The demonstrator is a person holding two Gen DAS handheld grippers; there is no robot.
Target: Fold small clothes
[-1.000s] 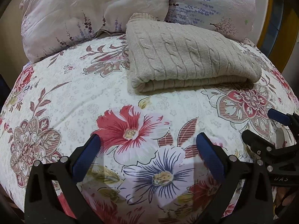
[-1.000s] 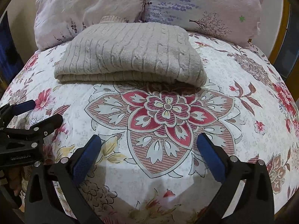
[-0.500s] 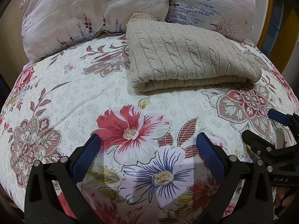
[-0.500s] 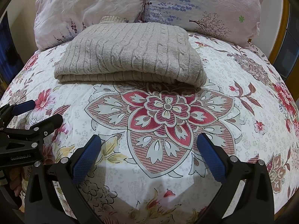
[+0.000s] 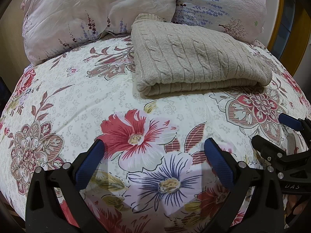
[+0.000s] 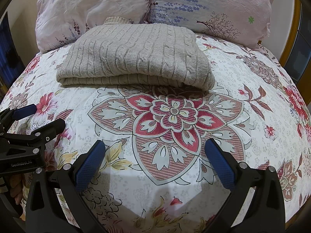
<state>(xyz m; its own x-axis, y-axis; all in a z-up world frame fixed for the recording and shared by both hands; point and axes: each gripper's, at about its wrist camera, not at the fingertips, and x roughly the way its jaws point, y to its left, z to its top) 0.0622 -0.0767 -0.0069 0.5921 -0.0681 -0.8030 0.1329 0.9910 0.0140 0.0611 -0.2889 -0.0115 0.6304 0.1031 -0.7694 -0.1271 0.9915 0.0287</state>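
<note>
A beige cable-knit sweater [image 5: 196,58] lies folded in a flat rectangle on the floral bed sheet [image 5: 81,104], close to the pillows; it also shows in the right wrist view [image 6: 136,58]. My left gripper [image 5: 155,155] is open and empty, hovering over the sheet well short of the sweater. My right gripper [image 6: 155,155] is open and empty too, at a similar distance. The right gripper shows at the right edge of the left wrist view [image 5: 279,136], and the left gripper at the left edge of the right wrist view [image 6: 38,116].
Two pale floral pillows [image 5: 93,13] [image 6: 210,7] lean at the head of the bed behind the sweater. A yellow frame [image 6: 291,29] stands at the right. The sheet [image 6: 252,97] spreads around the sweater.
</note>
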